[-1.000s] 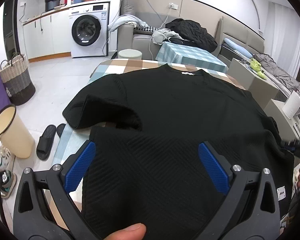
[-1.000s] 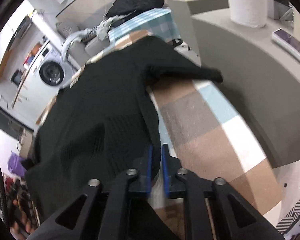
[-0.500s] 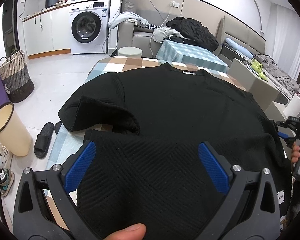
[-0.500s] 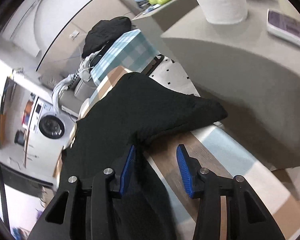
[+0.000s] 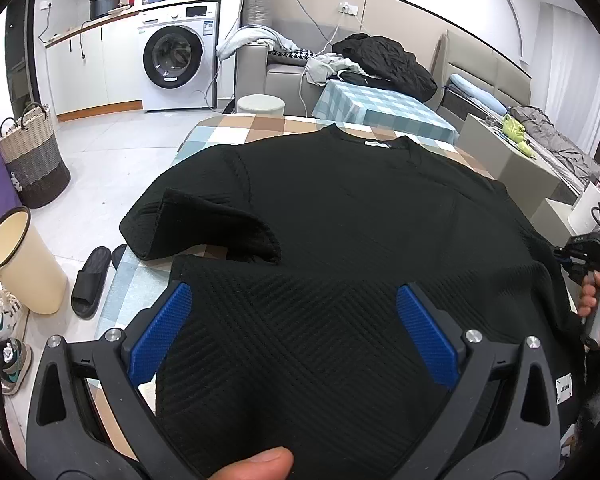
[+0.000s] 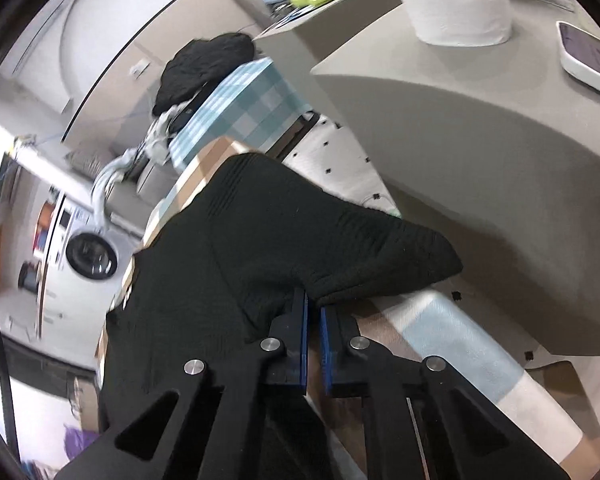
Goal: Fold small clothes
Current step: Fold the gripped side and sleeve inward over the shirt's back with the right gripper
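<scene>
Sleeve [image 6: 380,256] hides right gripper [image 6: 314,312] tips.

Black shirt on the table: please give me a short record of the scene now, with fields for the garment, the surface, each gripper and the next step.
garment: black shirt, spread flat, collar at the far end, its left sleeve lying creased
surface: checked tablecloth
left gripper: open, jaws wide over the shirt's near part, not pinching
right gripper: jaws have just been closing and look shut at the shirt's right edge under its right sleeve; whether cloth is pinched cannot be told
likely next step: fold the right side inward
</scene>
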Motion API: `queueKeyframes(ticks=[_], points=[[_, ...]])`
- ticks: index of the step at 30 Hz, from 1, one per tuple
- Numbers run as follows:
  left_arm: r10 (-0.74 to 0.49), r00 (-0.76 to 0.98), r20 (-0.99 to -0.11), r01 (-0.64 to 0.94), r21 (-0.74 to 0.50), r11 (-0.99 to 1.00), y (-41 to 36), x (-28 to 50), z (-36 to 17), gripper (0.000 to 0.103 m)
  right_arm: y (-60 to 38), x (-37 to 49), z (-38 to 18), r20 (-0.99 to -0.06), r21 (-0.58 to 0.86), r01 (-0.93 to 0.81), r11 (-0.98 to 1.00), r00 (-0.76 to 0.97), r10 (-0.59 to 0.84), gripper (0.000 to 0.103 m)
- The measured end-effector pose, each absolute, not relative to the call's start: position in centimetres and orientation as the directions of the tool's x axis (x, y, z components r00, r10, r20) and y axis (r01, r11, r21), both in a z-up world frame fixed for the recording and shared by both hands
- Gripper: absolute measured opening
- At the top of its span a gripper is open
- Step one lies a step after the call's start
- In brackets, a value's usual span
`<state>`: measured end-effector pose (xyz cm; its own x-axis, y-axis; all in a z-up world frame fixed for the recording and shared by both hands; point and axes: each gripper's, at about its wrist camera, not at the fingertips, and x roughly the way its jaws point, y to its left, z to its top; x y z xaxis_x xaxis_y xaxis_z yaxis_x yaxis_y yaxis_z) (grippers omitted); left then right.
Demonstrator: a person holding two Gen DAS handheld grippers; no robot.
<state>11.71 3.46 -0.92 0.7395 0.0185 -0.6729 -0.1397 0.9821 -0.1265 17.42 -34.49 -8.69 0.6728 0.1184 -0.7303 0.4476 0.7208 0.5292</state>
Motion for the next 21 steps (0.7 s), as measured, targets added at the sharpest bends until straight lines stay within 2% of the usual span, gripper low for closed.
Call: queueKeyframes(ticks=[4,5,7,9,10,14,21], points=[[0.008,0.738,-0.674,-0.127,-0.127,0.984,3.0,11.7,-1.1,0.102,-34.2,16.4,-9.0,-0.755,0.519,0.43,0.739,0.636,0.16,0.005],[0.008,0.737,-0.676,-0.122,-0.122,0.985,2.7,11.8,-1.1,0.102,-34.4,16.3,-9.0,-0.754,0.524,0.431,0.734,0.635,0.165,0.008],[0.011,0.735,-0.678,-0.118,-0.112,0.987,2.5,11.8,-1.1,0.102,-35.2,15.6,-8.8,-0.754,0.529,0.461,0.713,0.641,0.144,0.017],[0.012,0.735,-0.678,-0.112,-0.105,0.988,2.2,11.9,-1.0,0.102,-36.0,14.5,-8.5,-0.738,0.546,0.483,0.685,0.665,0.12,0.038],[0.014,0.736,-0.677,-0.112,-0.102,0.988,2.2,11.8,-0.9,0.102,-36.6,13.9,-8.3,-0.727,0.556,0.496,0.668,0.679,0.101,0.041],[0.011,0.736,-0.677,-0.117,-0.112,0.987,2.5,12.0,-1.0,0.102,-39.2,11.7,-8.3,-0.718,0.571,0.577,0.585,0.696,0.015,0.048],[0.009,0.732,-0.681,-0.113,-0.108,0.988,2.3,12.3,-1.2,0.102,-41.1,12.7,-10.7,-0.733,0.624,0.631,0.461,0.677,0.066,0.049]])
